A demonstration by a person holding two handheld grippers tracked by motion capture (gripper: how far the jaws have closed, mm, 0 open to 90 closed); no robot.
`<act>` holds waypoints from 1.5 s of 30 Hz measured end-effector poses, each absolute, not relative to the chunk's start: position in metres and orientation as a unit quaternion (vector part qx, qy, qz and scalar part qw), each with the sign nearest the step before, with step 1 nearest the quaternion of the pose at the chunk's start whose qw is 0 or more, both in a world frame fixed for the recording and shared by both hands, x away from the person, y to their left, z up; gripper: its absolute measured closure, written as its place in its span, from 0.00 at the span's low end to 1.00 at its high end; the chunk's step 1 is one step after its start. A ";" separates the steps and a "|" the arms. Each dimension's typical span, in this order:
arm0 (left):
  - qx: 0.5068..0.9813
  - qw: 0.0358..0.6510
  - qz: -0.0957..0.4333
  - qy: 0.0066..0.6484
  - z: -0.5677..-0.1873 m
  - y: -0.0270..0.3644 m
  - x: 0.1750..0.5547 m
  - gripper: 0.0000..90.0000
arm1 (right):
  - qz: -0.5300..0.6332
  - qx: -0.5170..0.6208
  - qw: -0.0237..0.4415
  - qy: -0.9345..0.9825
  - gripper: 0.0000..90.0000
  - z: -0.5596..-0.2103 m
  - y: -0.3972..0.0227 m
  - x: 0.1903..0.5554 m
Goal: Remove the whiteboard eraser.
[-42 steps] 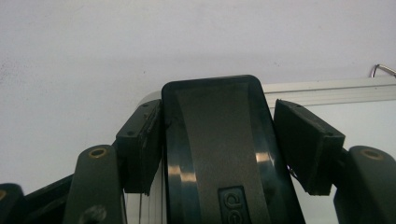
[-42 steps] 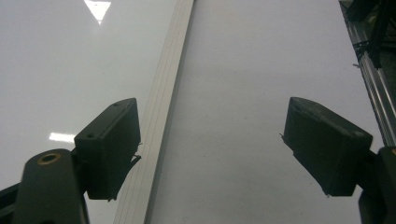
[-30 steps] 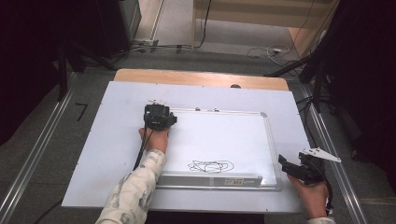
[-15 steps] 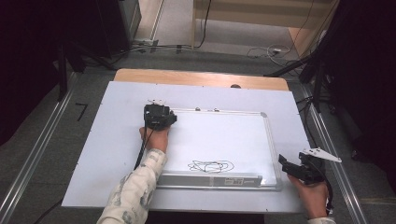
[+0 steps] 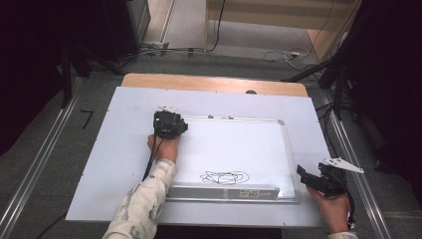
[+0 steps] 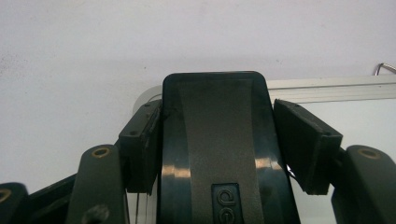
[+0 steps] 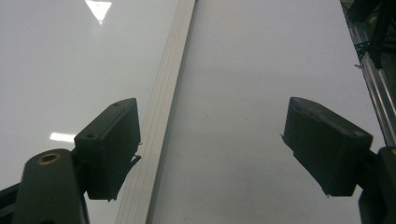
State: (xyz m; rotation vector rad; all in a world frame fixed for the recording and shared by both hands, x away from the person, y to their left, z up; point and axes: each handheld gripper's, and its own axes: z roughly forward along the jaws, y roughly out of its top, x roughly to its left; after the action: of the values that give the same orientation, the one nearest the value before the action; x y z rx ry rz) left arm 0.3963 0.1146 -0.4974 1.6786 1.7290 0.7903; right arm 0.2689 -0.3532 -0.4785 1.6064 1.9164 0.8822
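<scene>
In the left gripper view the dark eraser (image 6: 217, 149) is running off the bottom edge, its embossed label cut short and unreadable. It is covering the whiteboard (image 5: 249, 149) corner behind it. In the high view the left claw (image 5: 169, 124) is hiding the eraser, and the scribble (image 5: 225, 177) is too small to read.

We are seeing bright overhead light glaring off the whiteboard (image 7: 70, 70), while dark surroundings are swallowing the high view's edges; close jaws are looking soft.
</scene>
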 end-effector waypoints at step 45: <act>0.677 0.337 0.281 0.591 -0.482 0.123 0.370 0.45 | 0.320 0.589 0.241 0.702 0.19 -0.479 -0.352 0.269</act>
State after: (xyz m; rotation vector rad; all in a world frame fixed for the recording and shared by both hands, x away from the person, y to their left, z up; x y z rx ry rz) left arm 0.3700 0.1235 -0.4823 1.7638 1.5400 0.7319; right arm 0.2695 -0.3525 -0.4790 1.6104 1.9208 0.8740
